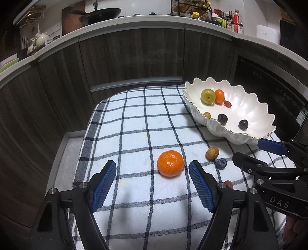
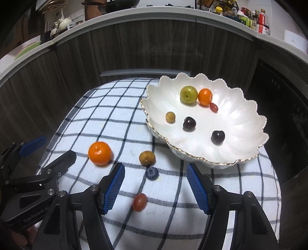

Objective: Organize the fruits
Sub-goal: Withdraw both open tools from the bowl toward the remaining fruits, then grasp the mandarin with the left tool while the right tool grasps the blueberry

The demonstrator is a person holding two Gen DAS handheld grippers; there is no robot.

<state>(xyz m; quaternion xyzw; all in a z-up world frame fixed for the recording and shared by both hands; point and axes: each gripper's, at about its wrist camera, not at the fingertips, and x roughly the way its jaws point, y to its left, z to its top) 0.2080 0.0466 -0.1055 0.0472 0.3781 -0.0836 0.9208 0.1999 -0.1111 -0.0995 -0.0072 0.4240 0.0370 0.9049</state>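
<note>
A white scalloped bowl (image 1: 248, 107) (image 2: 240, 123) stands at the right of a checked cloth (image 1: 134, 123) (image 2: 107, 127). It holds a green fruit (image 2: 188, 94), a small orange (image 2: 205, 96), a red grape (image 2: 213, 107), a yellow-brown fruit (image 2: 170, 117) and two dark cherries (image 2: 189, 124). On the cloth lie a tangerine (image 1: 170, 163) (image 2: 100, 153), a brown fruit (image 1: 212, 153) (image 2: 147, 157), a blueberry (image 1: 221, 163) (image 2: 152, 173) and a red grape (image 2: 140, 202). My left gripper (image 1: 153, 169) is open and empty, the tangerine just ahead between its fingertips. My right gripper (image 2: 156, 172) is open and empty above the blueberry.
Dark wood cabinet fronts (image 1: 134, 55) rise behind the cloth. A counter above carries a pan (image 1: 104, 14), teapots (image 1: 41, 38) and bottles (image 1: 236, 21). A dark appliance front (image 1: 269, 80) stands at the right. The cloth's left edge drops to a grey ledge (image 1: 63, 159).
</note>
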